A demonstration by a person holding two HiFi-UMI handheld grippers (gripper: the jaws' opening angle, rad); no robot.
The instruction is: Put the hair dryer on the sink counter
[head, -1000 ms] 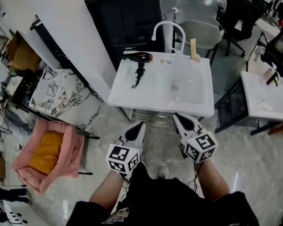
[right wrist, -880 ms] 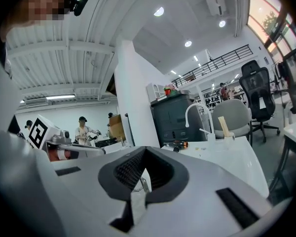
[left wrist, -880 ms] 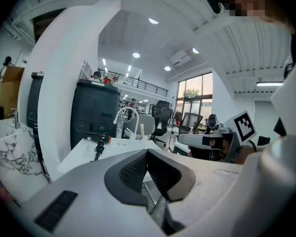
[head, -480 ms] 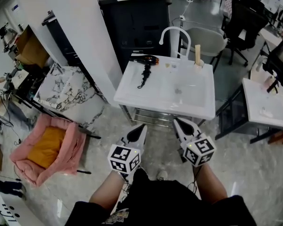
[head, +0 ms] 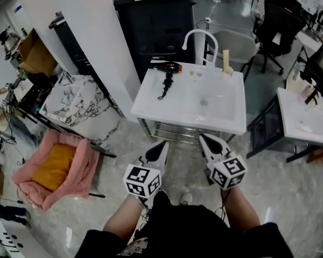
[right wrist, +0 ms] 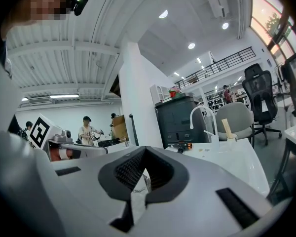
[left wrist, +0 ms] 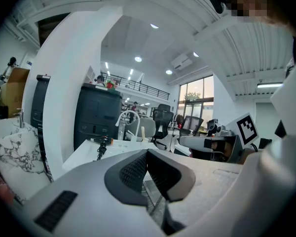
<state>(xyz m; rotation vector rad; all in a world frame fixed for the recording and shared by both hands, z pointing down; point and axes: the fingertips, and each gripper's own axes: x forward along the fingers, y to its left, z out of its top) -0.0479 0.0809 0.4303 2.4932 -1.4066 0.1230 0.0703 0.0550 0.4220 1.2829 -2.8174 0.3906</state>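
The black hair dryer (head: 168,67) with an orange ring lies on the back left corner of the white sink counter (head: 151,105); its coiled cord trails toward the front. The same hair dryer (left wrist: 102,142) shows small in the left gripper view, and as a dark shape with an orange ring, the hair dryer (right wrist: 183,145), in the right gripper view. My left gripper (head: 162,144) and right gripper (head: 203,138) hover side by side over the floor just short of the counter's front edge. Both are shut and empty, with the left gripper (left wrist: 147,152) and right gripper (right wrist: 144,149) pointing at the sink.
A white arched faucet (head: 199,36) and a cup with a wooden stick (head: 226,64) stand at the sink's back. A black cabinet (head: 156,20) is behind, a white pillar (head: 86,42) and a pink cushion bed (head: 54,171) to the left, a second basin (head: 304,120) to the right.
The head view has shifted a little, so the sink sits slightly further right and lower in the picture. Both grippers stay shut; the hair dryer lies where it was.
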